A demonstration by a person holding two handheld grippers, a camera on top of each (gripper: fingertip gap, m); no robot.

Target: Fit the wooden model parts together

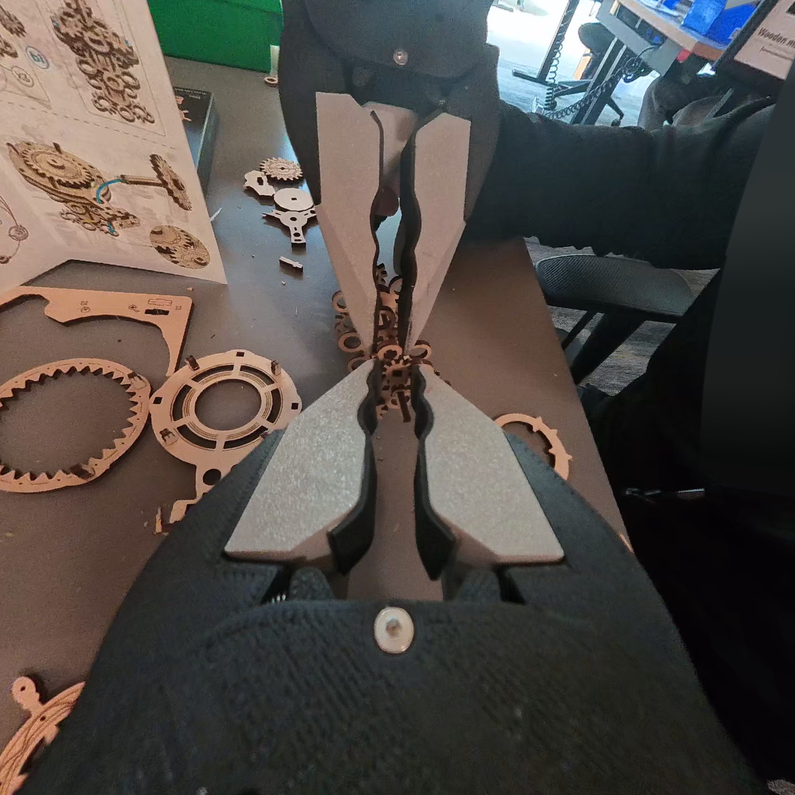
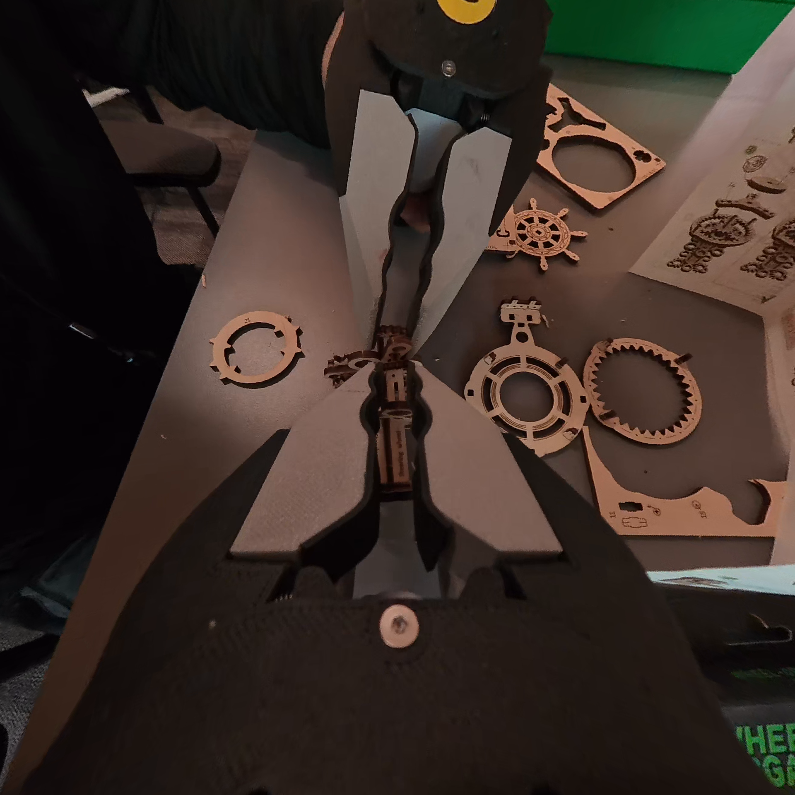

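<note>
On the desk [image 1: 494,301] you have one instruction sheet [image 1: 99,142] at the back, two cut-out wooden frames, one toothed ring [image 2: 643,391], one spoked ring plate [image 2: 527,398], one notched ring [image 2: 257,347] by the front edge, and one ship's wheel [image 2: 541,234]. Your two grippers meet tip to tip over the front edge: your right gripper [image 2: 395,378] pinches the small wooden assembly [image 2: 395,447], and your left gripper [image 1: 393,378] pinches its gear end [image 1: 393,385].

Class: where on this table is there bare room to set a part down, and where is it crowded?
Bare: the table edge strip around the lone notched ring. Crowded: beside the toothed ring, spoked disc, ship's wheel and instruction sheet.
</note>
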